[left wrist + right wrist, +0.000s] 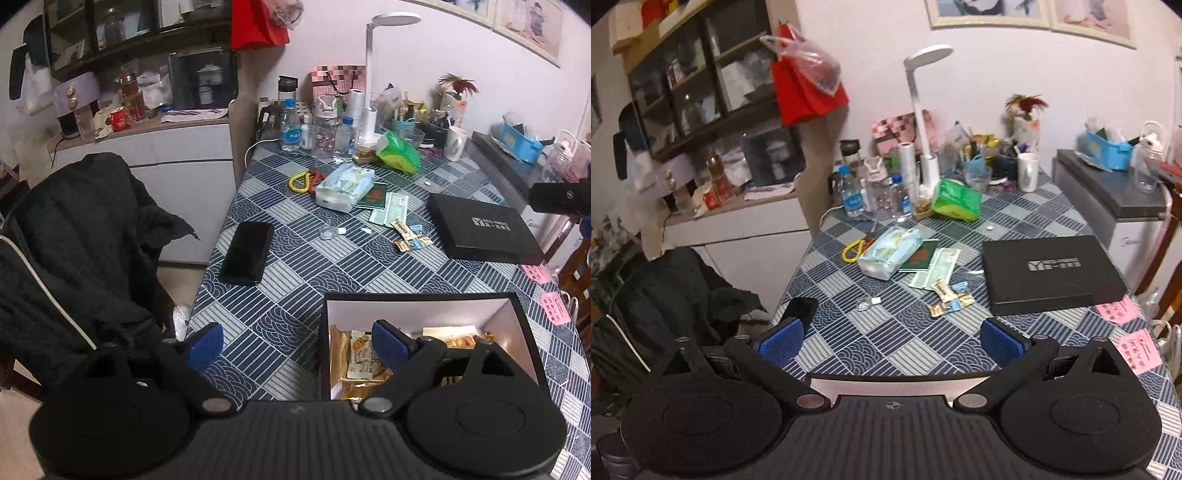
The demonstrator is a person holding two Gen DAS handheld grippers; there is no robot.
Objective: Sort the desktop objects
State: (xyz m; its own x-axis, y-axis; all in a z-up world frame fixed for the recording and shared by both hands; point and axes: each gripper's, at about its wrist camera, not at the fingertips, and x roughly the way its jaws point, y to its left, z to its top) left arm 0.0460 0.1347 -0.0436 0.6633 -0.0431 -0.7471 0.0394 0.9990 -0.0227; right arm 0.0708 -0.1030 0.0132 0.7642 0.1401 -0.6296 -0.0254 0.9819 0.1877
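Both claws are hanging released, gripping nothing: the left claw (pixel 297 345) over the box (pixel 519 314) rim, the right claw (pixel 890 341) just above it. Three or four snack packets (pixel 947 297) are lying loose on the surface (pixel 886 325), ahead and slightly right of the right claw, which looks nearer. More packets are lying inside the box.

The right gripper (pixel 890 341) hangs with its blue-padded fingers (pixel 781 341) spread wide and empty above the counter (pixel 886 332), which wears a blue and grey patterned cloth. The flat black rectangular box lid (pixel 1051 271) with a silver logo serves as landmark: just left of it lie small gold and blue snack packets (pixel 947 297), further left a pale tissue pack (pixel 888 253) and yellow-handled scissors (pixel 855 249). Behind it stands a white mug (pixel 1028 171); to its right, pink paper notes (pixel 1115 310).
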